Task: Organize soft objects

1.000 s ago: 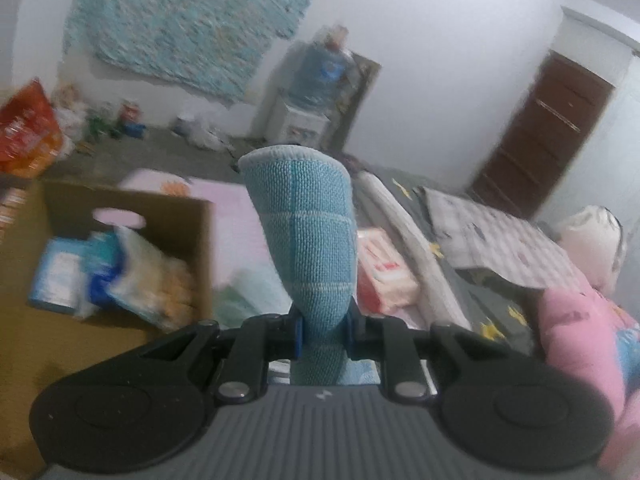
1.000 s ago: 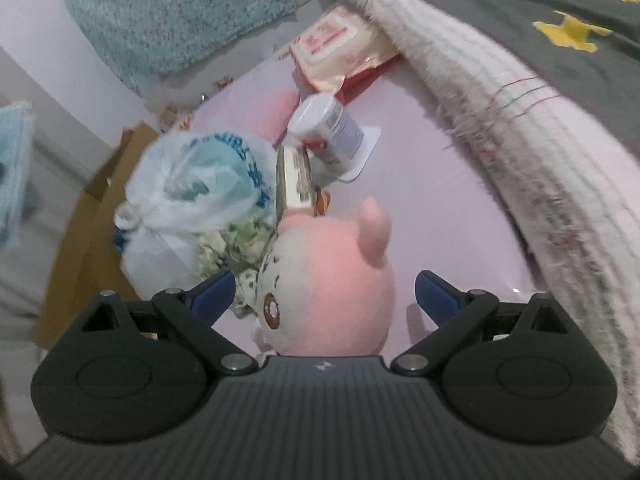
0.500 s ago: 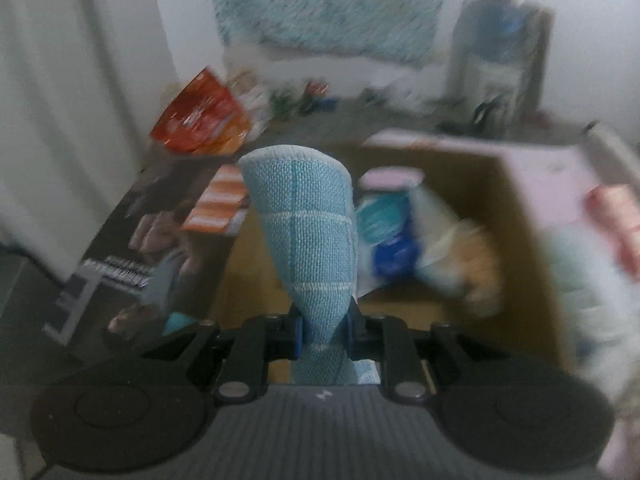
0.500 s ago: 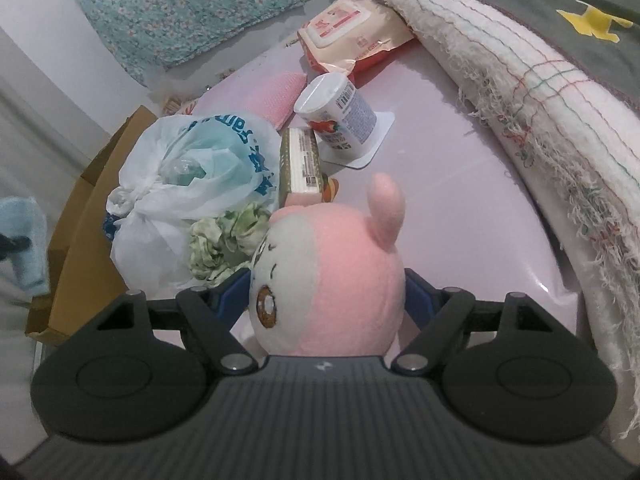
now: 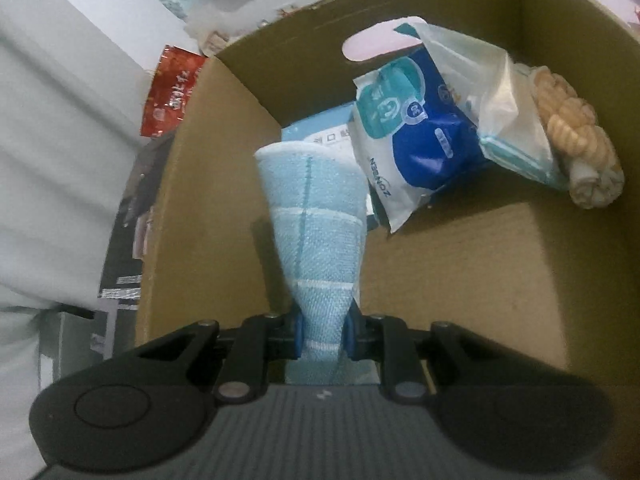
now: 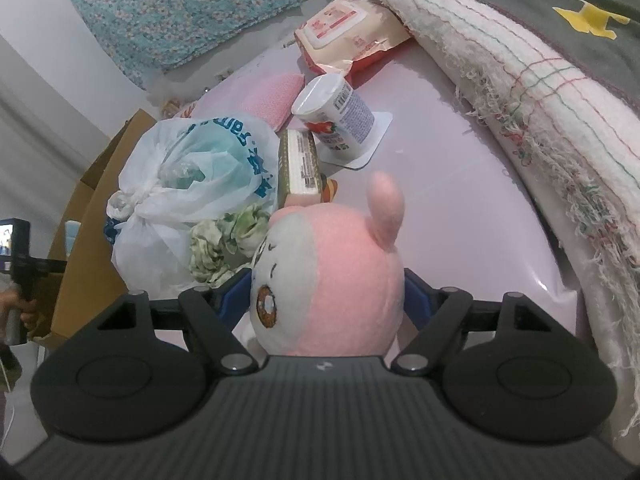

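Blue cloth (image 5: 316,236) pinched in left claw (image 5: 322,338) over one cardboard box (image 5: 460,264), right claw (image 6: 326,300) closing around one pink plush (image 6: 332,280).

A glossy pale pink worktop (image 6: 460,184) carries the loose things in the right wrist view. A knotted white plastic bag (image 6: 188,196) sits at its left edge, touching a crumpled green-and-white cloth (image 6: 224,244) in front of it. A pink-and-white plush toy (image 6: 324,280) rests on the near part of the surface. Behind it a narrow box (image 6: 300,168) stands on edge, and a white tub (image 6: 336,112) lies tipped on a flat white card. Farther back lie a pink textured pad (image 6: 272,96) and a pack of wipes (image 6: 344,32). A fringed cream blanket (image 6: 540,92) borders the right side.
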Demonstrator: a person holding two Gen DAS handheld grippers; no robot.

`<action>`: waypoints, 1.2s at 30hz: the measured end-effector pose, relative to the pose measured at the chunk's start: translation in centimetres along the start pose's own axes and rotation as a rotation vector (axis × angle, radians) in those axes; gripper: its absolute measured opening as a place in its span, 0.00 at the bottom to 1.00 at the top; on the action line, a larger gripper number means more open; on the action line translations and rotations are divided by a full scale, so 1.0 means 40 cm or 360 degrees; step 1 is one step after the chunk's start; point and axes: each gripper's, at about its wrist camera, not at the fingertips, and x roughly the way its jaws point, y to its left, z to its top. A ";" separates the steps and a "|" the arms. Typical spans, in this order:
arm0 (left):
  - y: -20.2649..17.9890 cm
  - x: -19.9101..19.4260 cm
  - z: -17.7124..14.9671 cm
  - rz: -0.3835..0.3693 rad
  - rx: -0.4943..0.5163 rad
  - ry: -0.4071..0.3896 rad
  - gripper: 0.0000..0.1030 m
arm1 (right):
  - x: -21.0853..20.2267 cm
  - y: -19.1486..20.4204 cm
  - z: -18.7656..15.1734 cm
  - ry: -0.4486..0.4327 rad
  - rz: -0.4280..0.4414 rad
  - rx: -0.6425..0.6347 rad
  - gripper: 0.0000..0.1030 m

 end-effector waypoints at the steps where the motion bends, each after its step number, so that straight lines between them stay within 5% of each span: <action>1: 0.009 0.005 0.001 -0.0018 -0.0013 -0.0004 0.20 | -0.005 -0.001 0.001 -0.0009 0.0013 -0.0001 0.73; 9: 0.070 0.030 0.004 -0.0129 -0.0087 0.0020 0.28 | -0.067 0.106 0.069 -0.0110 0.0300 -0.0150 0.73; 14: 0.076 0.021 0.001 -0.0161 -0.0111 0.0018 0.33 | -0.037 0.354 0.127 -0.0041 0.0598 -0.0588 0.73; 19: 0.083 0.006 0.006 -0.0196 -0.0141 -0.0015 0.38 | 0.075 0.643 0.148 0.0152 0.0753 -0.1036 0.73; 28: 0.104 -0.020 0.026 -0.0175 -0.0205 -0.0037 0.39 | 0.383 0.954 0.080 0.0663 0.0552 -0.1545 0.73; 36: 0.132 -0.053 0.045 -0.0181 -0.0260 -0.0081 0.39 | 0.560 1.036 0.022 0.0809 0.0400 -0.1640 0.73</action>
